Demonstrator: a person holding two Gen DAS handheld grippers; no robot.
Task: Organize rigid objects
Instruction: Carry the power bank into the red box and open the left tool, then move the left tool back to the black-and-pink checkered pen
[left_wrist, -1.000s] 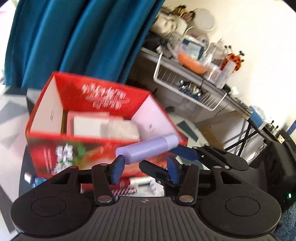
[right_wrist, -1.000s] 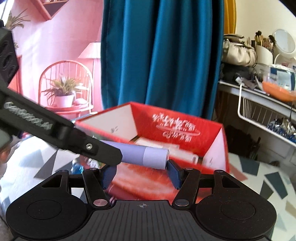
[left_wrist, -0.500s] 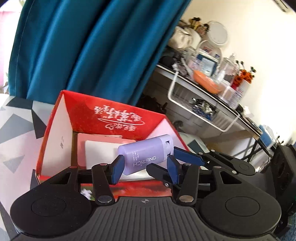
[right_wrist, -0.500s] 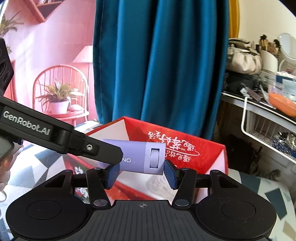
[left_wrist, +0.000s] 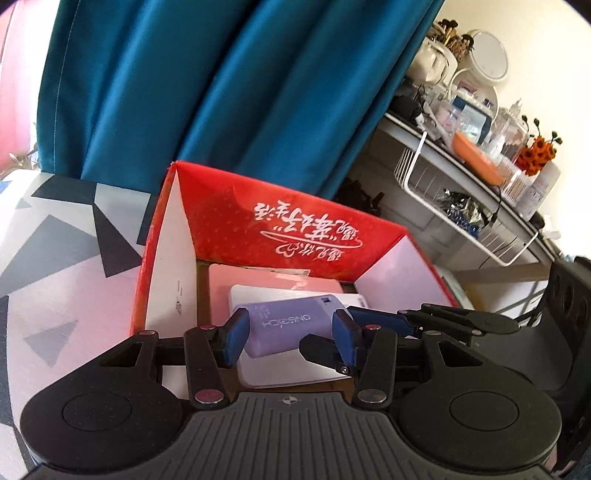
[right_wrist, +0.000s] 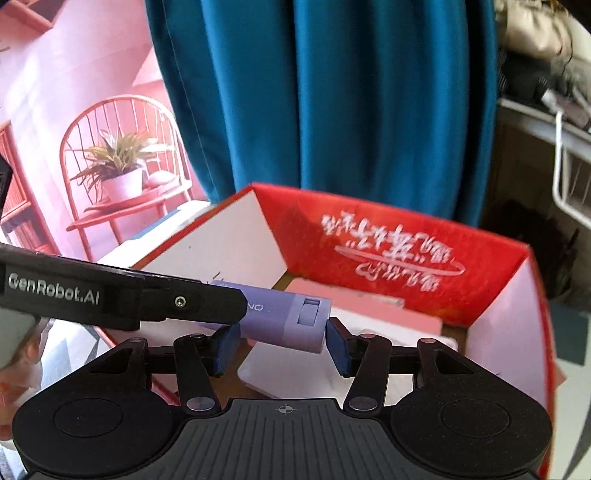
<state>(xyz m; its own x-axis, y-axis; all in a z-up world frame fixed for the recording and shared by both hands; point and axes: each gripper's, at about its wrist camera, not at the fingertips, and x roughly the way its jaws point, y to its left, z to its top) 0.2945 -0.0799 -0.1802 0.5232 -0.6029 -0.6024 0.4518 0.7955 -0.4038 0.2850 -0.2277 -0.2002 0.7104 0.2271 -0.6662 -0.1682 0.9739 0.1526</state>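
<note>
Left gripper (left_wrist: 288, 334) and right gripper (right_wrist: 280, 345) both grasping purple bottle (left_wrist: 291, 326), held over open red box (left_wrist: 280, 221); white boxes (left_wrist: 295, 373) inside.

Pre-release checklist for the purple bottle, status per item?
1. Purple bottle over the red box opening: ok, inside the walls in both views.
2. Bottle attitude: ok, lying roughly level.
3. Landing spot: ok, the flat white box lies directly below, partly over a pink box.
4. Which gripper carries the load: cannot tell. Left gripper and right gripper both bracket the bottle, but pad contact is unclear.
5. Height above the white box: cannot tell.
6. Fingers clear of the box walls: ok, neither gripper touches the walls.
</note>
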